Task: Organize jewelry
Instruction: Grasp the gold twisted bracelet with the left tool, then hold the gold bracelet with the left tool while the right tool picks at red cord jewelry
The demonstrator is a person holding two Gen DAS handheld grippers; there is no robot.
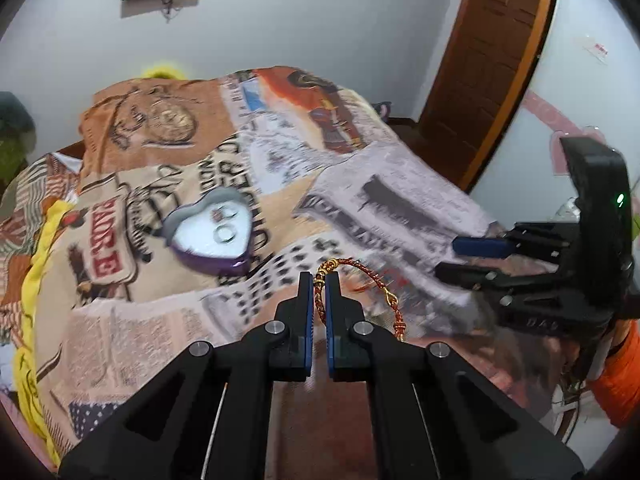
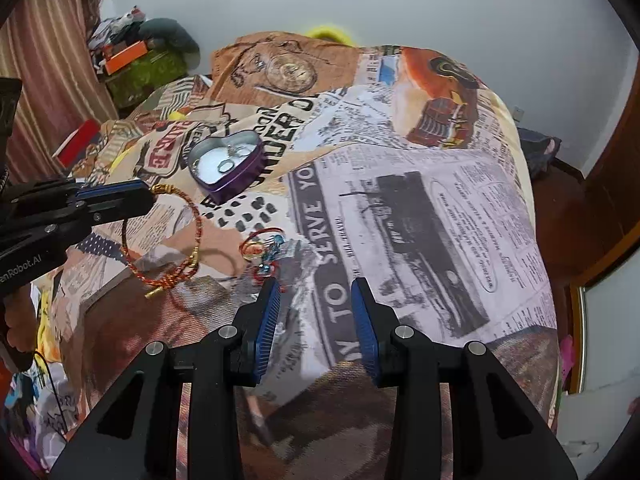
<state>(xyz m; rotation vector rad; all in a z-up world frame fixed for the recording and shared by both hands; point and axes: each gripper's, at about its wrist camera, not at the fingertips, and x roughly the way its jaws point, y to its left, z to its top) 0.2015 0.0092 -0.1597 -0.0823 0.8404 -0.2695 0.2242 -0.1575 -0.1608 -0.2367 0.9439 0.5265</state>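
Left tool [image 1: 319, 280] pinches a red-and-gold bangle [image 2: 168, 240]; right tool [image 2: 315, 286] hangs open over the bed [image 2: 420, 200].

Ahead and left of the left tool, the open heart-shaped tin [image 1: 210, 232] sits on the bed with two rings [image 1: 224, 233] on its white lining. The bangle hangs off the bed from the left tool's tips. Just ahead of the right tool's left finger lies a small tangle of jewelry [image 2: 264, 250].

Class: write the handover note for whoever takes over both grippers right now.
Left gripper: jaws shut on the red-gold braided bracelet, lifted off the bedspread.
Right gripper: open, holding nothing.
Heart-shaped tin: open on the bedspread, rings already inside.
Left: bracelet into the tin, then the small tangle of red and blue jewelry lying just ahead of the right gripper.
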